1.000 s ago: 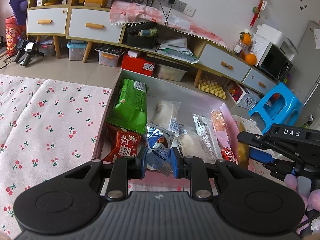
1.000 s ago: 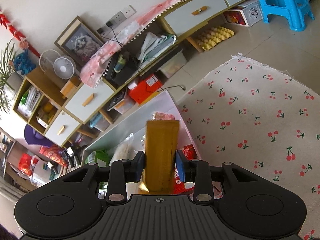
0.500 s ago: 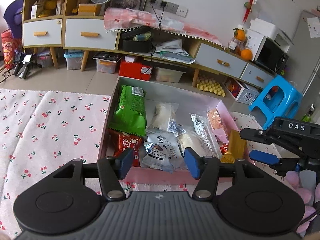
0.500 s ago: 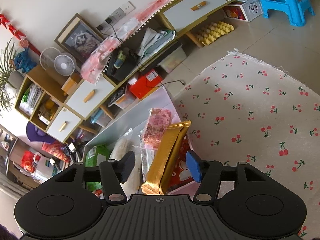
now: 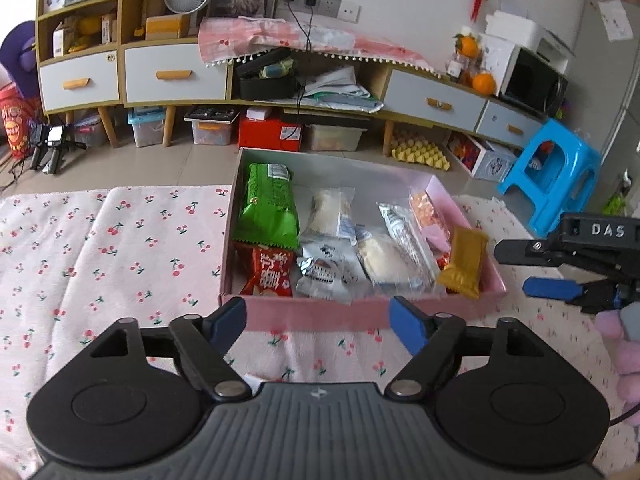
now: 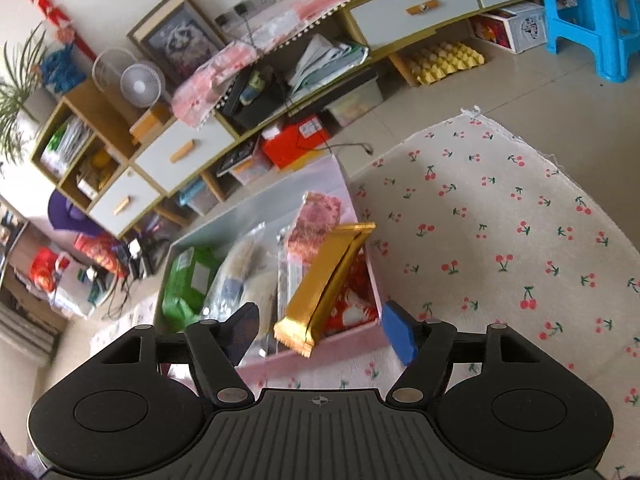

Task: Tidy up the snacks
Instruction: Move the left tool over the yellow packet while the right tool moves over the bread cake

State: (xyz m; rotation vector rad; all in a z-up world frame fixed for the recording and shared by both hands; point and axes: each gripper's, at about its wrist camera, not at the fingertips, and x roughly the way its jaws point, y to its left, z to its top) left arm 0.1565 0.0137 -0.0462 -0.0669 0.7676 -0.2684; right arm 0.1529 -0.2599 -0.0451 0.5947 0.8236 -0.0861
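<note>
A pink box (image 5: 360, 312) on the cherry-print blanket holds several snack packs: a green pack (image 5: 268, 208), a red pack (image 5: 268, 272), a silver-blue chocolate pack (image 5: 320, 272) and clear-wrapped pastries. A gold bar (image 5: 464, 262) leans on the box's right wall; in the right wrist view the gold bar (image 6: 328, 284) lies tilted over a red pack. My left gripper (image 5: 318, 320) hovers just before the box's front wall, jaws opening, nothing between them. My right gripper (image 6: 322, 330) stands at the box's right front corner, jaws opening, pads clear of the bar. From the left wrist view the right gripper (image 5: 536, 270) is right of the box.
The cherry-print blanket (image 5: 120, 264) spreads left and right of the box. A blue stool (image 5: 552, 184) stands on the floor at the back right. Low cabinets (image 5: 176, 76) with bins beneath line the wall. A pink plush (image 5: 624, 356) lies at the right edge.
Both grippers opened and drew back and up. The left let go of the silver-blue chocolate pack in the box. The right let go of the gold bar, which tipped over inside the box.
</note>
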